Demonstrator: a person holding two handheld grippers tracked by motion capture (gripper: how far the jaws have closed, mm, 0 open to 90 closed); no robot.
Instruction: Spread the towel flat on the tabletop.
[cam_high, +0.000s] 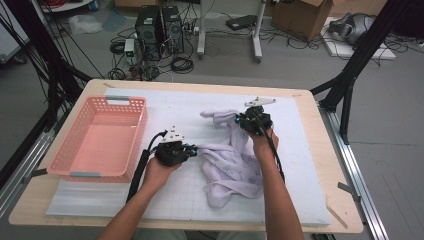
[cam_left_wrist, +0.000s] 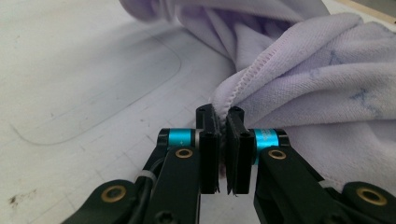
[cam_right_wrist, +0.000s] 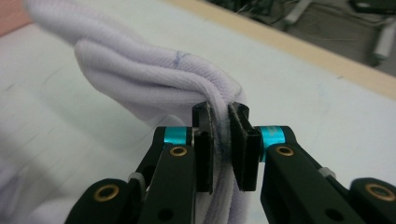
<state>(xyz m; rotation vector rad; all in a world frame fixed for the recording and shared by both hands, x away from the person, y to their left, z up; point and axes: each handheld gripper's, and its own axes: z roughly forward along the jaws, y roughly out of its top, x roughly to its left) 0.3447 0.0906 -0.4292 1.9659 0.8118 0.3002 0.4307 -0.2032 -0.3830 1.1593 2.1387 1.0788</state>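
In the left gripper view, the hem of the lilac garment disappears between the closed pads, and the cloth is cut off by the top and right edges. In the right gripper view, the rolled fold runs blurred out of the upper left corner; the pink patch there is probably the basket. In the high view, both forearms are cut off by the bottom edge.

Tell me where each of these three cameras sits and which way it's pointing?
High view: above the person's side, facing forward and down on the table; both forearms show.
Left gripper view: rides the left gripper, facing its jaws, clamped on the lilac garment.
Right gripper view: rides the right gripper, jaws pinching cloth.
All share the garment.
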